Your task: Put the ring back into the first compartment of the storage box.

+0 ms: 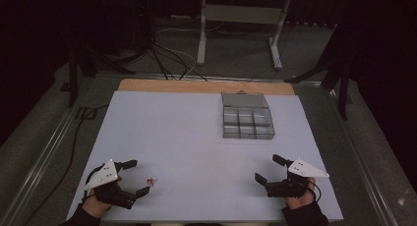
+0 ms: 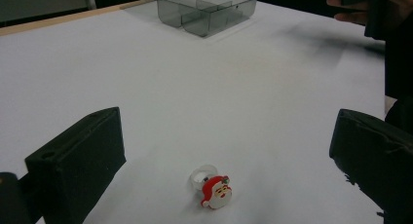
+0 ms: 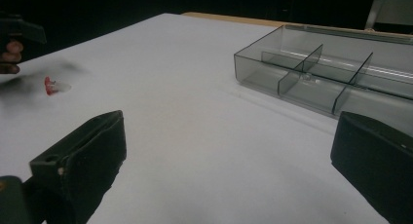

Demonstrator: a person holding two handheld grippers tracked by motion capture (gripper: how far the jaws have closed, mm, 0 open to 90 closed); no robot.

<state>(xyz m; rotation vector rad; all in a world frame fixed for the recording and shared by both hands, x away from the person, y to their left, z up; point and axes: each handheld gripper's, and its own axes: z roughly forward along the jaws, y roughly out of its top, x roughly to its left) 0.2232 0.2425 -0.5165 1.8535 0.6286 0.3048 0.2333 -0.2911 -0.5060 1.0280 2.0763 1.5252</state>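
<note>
On the white table (image 1: 196, 137), a Santa ring (image 2: 213, 185) lies face-up between the wide-open, empty left tongs (image 2: 229, 156); right tongs (image 3: 229, 160) likewise.

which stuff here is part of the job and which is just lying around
Likely in the job:
santa ring
divided box
left gripper, jaws open
right gripper, jaws open

Just lying about:
floor cables
metal stand
</note>
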